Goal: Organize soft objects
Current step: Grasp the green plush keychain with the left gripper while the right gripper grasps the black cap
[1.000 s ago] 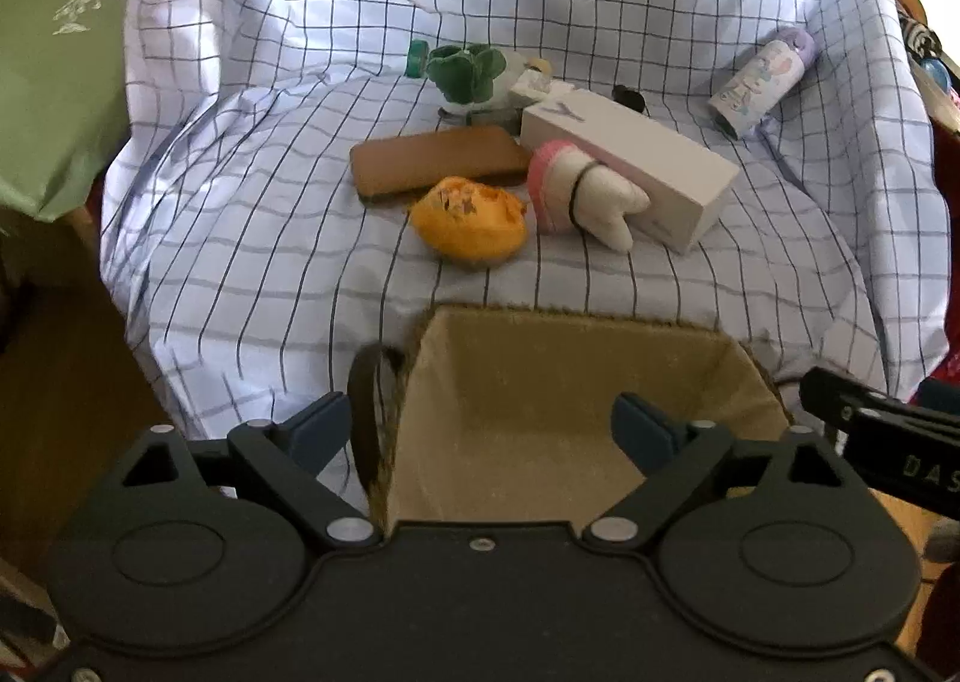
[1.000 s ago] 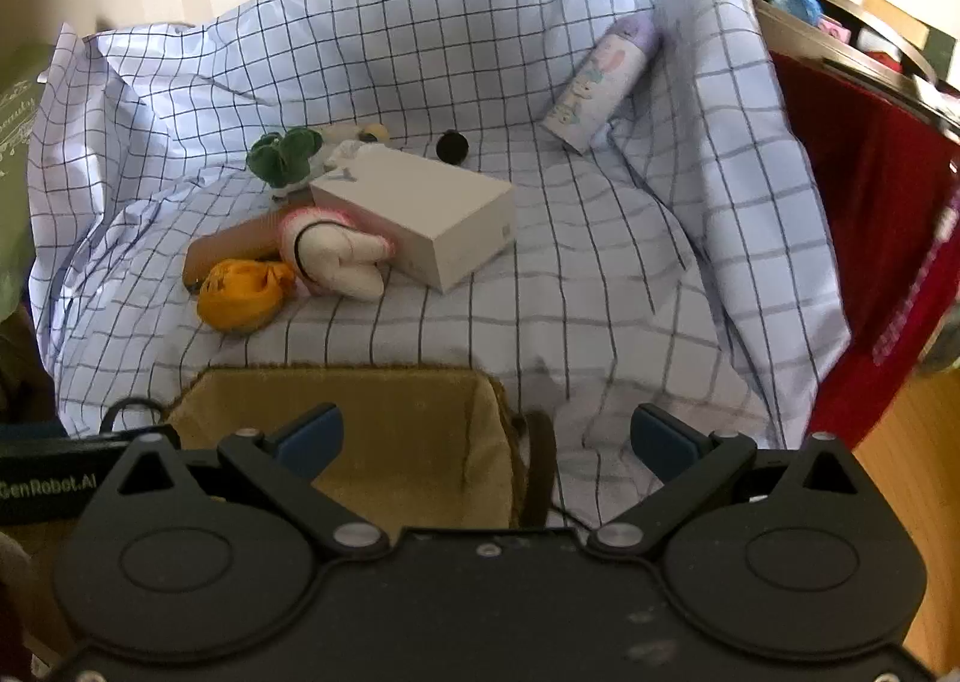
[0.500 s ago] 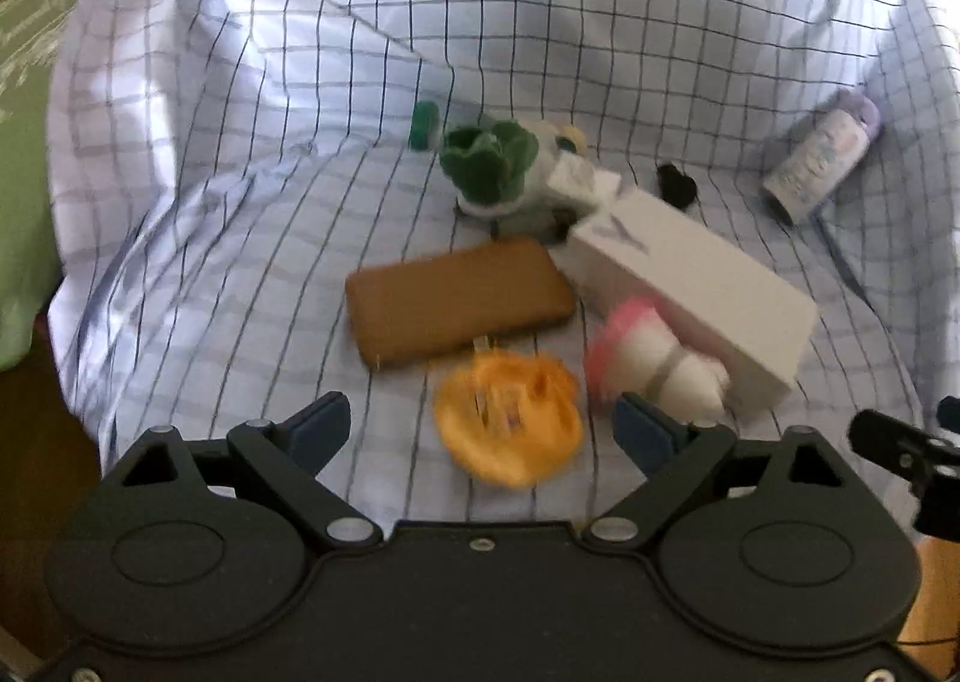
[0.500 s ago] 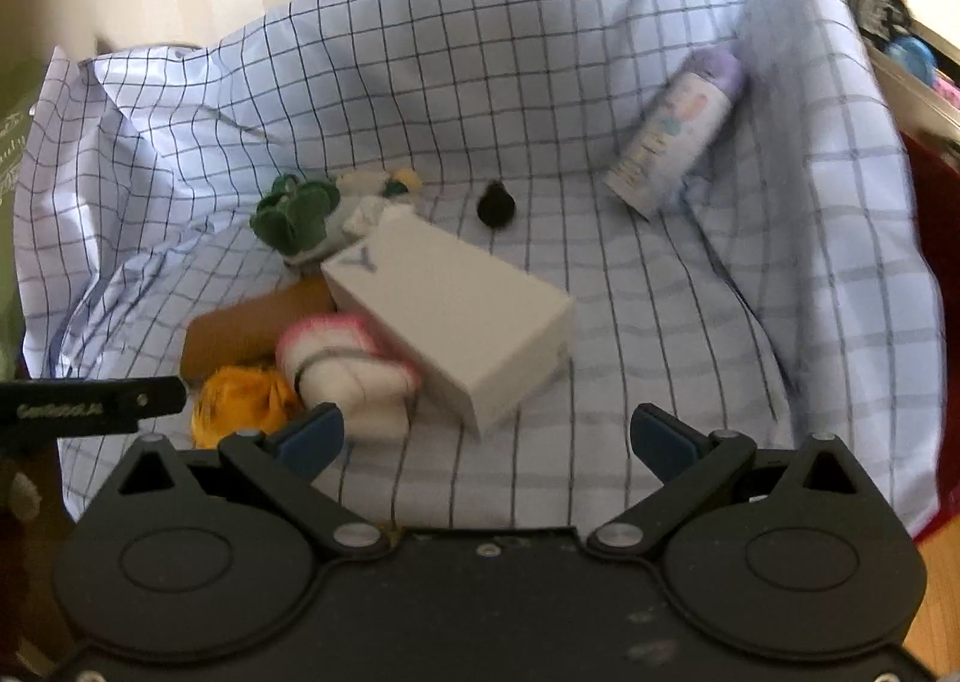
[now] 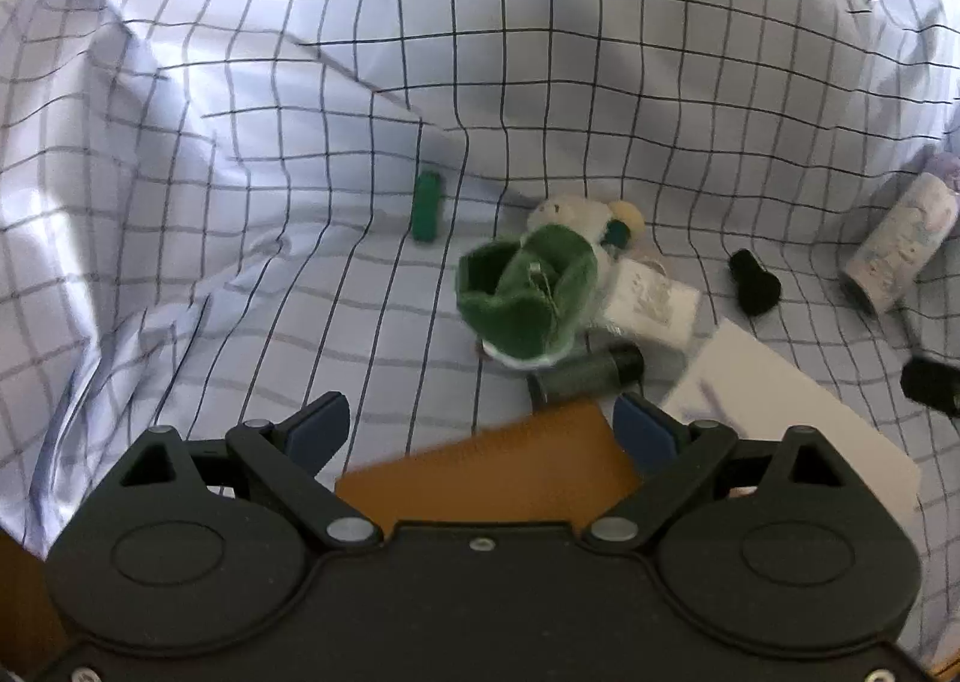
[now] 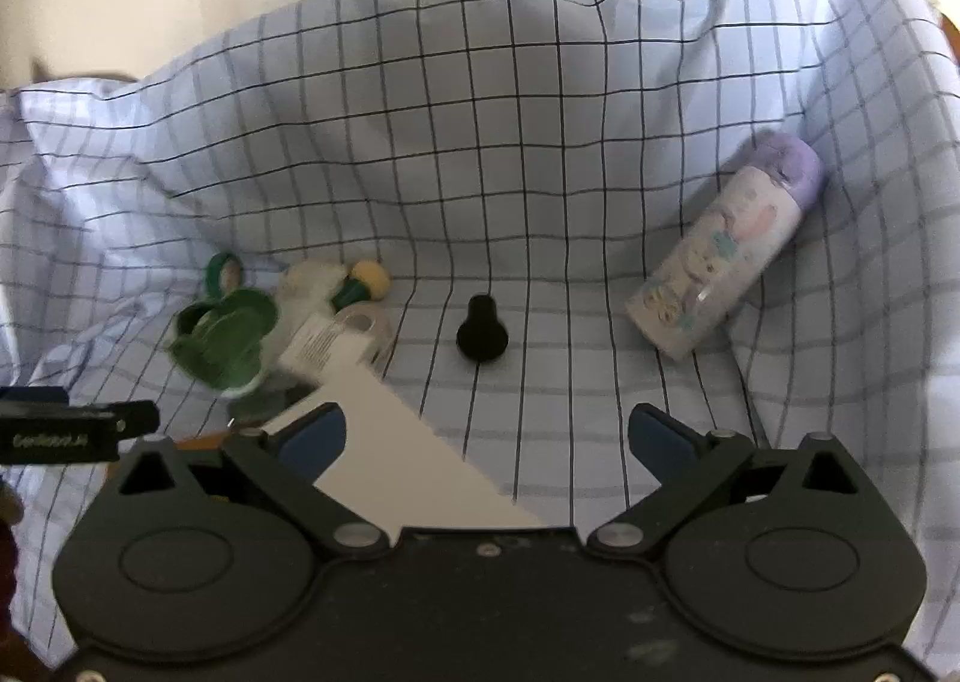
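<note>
A green and white plush toy (image 5: pixel 531 295) lies on the checked cloth (image 5: pixel 240 154), just beyond my open, empty left gripper (image 5: pixel 483 430). It also shows at the left in the right wrist view (image 6: pixel 225 346), with a white tag beside it. My right gripper (image 6: pixel 489 442) is open and empty above the white box (image 6: pixel 396 466). The orange and pink soft toys and the basket are out of view.
A brown flat case (image 5: pixel 492 472) lies between the left fingers. The white box (image 5: pixel 780 418) is at right. A purple-capped bottle (image 6: pixel 729 256), a black knob (image 6: pixel 482 329), a dark tube (image 5: pixel 591 373) and a small green piece (image 5: pixel 426 205) lie on the cloth.
Both grippers have moved forward over the cloth, away from the basket. The orange and pink toys have dropped out of view below; the green plush is now close to the left gripper.
</note>
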Demonstrator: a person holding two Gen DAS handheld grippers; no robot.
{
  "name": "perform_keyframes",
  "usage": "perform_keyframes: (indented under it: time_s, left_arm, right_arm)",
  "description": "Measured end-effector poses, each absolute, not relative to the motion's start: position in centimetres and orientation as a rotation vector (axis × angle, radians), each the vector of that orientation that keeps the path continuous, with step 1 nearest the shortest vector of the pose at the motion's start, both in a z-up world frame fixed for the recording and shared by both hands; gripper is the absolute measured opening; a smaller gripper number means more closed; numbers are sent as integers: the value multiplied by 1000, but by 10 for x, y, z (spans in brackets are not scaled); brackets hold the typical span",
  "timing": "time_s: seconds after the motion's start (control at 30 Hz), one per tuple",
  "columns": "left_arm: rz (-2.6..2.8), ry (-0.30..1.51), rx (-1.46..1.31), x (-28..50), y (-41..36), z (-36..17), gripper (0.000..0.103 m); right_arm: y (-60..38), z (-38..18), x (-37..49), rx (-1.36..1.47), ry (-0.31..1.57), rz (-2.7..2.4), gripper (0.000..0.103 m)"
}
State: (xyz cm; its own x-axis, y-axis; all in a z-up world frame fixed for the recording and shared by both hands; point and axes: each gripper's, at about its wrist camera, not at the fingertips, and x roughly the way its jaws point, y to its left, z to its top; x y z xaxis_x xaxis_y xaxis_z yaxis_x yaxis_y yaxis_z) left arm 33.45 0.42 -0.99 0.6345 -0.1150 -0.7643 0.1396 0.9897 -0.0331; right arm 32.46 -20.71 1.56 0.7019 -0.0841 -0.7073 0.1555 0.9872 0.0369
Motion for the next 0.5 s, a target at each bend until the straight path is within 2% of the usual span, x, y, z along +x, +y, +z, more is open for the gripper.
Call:
perform_keyframes:
  time_s: [0.13, 0.5]
  left_arm:
    - [-149, 885, 29, 361, 3, -19, 92]
    - [-179, 882, 40, 398, -14, -34, 95]
  right_arm:
    - [-216, 8, 363, 109, 794, -149, 86]
    - [-231, -36, 457, 97, 884, -187, 85]
